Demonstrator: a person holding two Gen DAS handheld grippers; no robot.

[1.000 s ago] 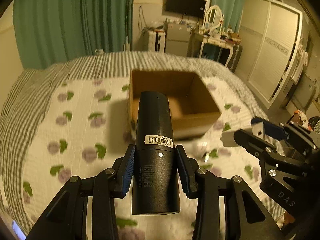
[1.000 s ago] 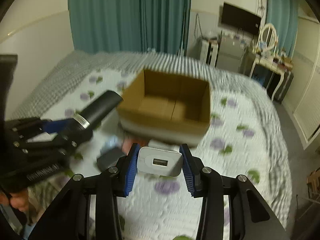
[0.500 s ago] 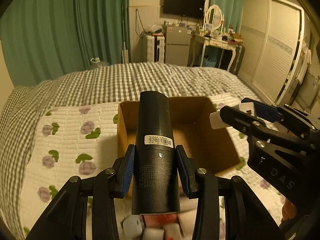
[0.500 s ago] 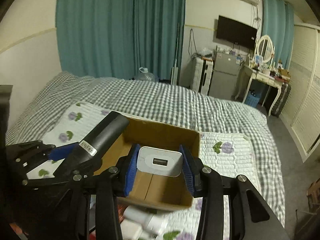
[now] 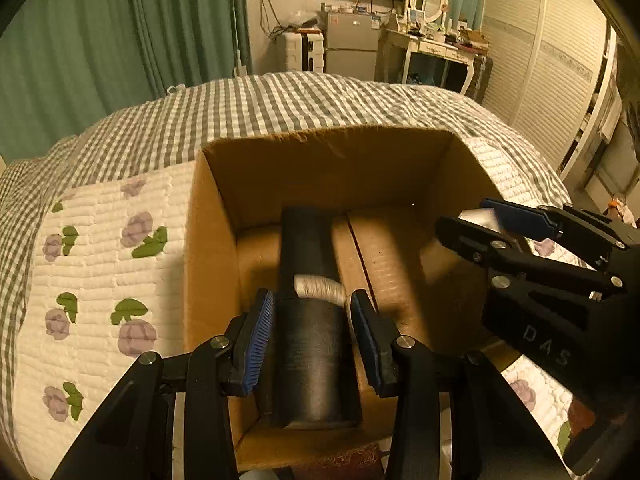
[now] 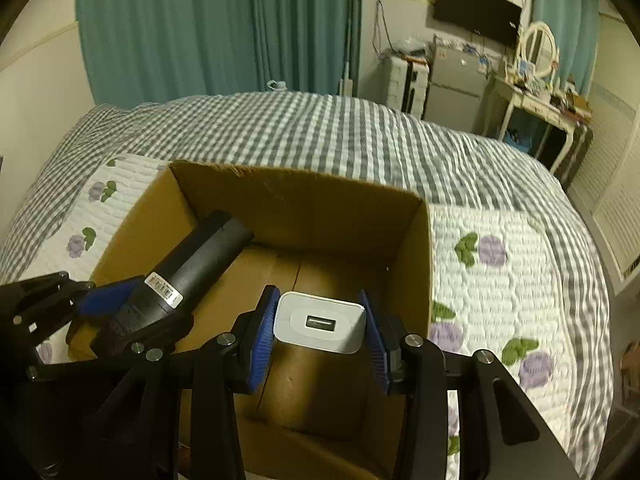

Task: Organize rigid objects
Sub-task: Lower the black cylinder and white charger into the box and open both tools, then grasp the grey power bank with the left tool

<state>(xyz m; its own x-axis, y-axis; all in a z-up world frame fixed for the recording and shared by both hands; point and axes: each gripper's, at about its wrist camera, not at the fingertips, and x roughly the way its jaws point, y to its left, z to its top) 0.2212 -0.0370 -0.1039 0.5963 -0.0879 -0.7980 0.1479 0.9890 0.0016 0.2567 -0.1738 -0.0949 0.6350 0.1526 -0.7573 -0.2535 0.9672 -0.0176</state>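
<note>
An open cardboard box stands on the bed. My left gripper holds a black cylinder between its blue pads, over the box's left half; there are thin gaps at the pads and the cylinder looks blurred. It also shows in the right wrist view, pointing into the box. My right gripper is shut on a white USB charger above the box's near right side. In the left wrist view the right gripper is at the right with the charger.
The box sits on a white quilt with purple flowers over a grey checked bedspread. Small items lie just in front of the box. Green curtains, a fridge, a dresser and wardrobes line the far walls.
Both grippers moved forward and down, from above the bed in front of the box to over its inside. The cylinder now reaches down into the box; the charger is over the box.
</note>
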